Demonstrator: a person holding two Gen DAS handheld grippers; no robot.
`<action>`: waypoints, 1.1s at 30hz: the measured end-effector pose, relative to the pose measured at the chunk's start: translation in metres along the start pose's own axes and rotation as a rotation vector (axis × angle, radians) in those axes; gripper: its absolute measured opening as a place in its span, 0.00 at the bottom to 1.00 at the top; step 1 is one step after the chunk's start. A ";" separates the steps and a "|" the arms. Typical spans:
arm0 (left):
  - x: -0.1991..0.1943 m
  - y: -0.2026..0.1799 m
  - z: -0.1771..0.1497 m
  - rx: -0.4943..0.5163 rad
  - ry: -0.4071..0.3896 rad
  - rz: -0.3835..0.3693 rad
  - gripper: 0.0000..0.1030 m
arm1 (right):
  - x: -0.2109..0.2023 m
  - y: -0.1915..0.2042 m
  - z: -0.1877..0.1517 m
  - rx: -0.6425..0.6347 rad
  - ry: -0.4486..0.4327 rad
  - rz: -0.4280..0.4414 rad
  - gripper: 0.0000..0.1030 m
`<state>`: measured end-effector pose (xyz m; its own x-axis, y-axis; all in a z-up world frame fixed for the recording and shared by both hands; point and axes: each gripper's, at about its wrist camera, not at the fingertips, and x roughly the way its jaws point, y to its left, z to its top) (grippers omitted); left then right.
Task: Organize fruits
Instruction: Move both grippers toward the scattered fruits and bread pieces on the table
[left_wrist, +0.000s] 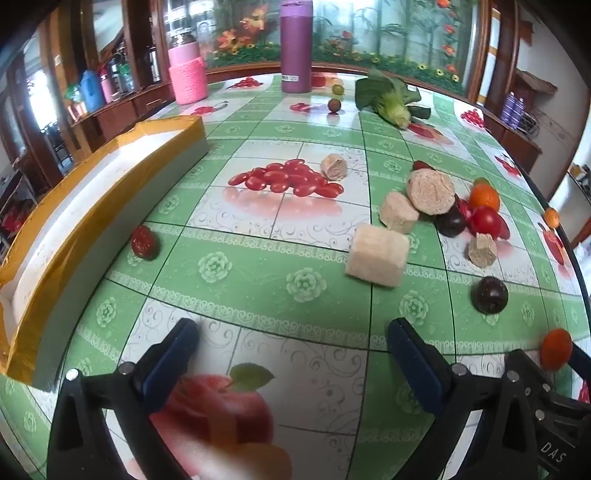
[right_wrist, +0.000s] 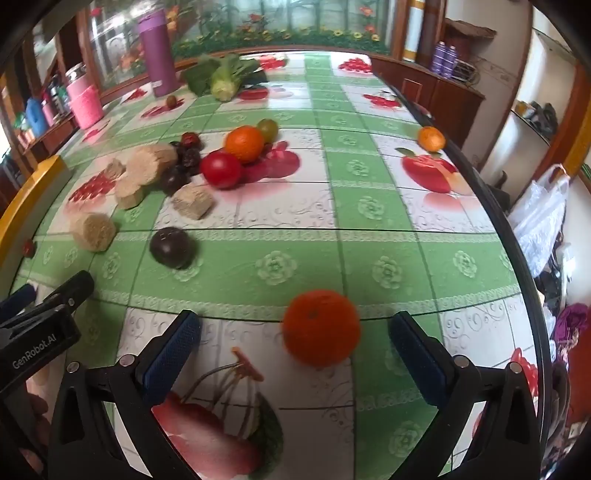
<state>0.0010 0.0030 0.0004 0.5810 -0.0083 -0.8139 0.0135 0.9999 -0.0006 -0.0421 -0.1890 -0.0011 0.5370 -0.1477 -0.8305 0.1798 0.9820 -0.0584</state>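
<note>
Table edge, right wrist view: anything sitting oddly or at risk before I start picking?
Yes. A small orange sits right at the table's far right edge, apart from the main fruit pile, and might roll off. Another orange lies between the open right gripper's fingers, not gripped. Nothing looks spilled or damaged.
</note>
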 end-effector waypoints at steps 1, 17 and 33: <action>0.001 0.002 0.001 0.003 0.002 0.002 1.00 | -0.002 0.004 0.000 -0.015 -0.003 0.000 1.00; -0.048 0.038 0.023 0.060 -0.070 -0.012 1.00 | -0.063 0.047 0.026 -0.060 -0.116 0.087 1.00; -0.072 0.047 0.038 0.007 -0.090 -0.046 1.00 | -0.101 0.055 0.039 -0.046 -0.198 0.087 1.00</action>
<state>-0.0097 0.0499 0.0812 0.6504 -0.0552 -0.7576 0.0474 0.9984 -0.0321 -0.0540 -0.1248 0.1010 0.7013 -0.0785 -0.7086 0.0908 0.9957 -0.0205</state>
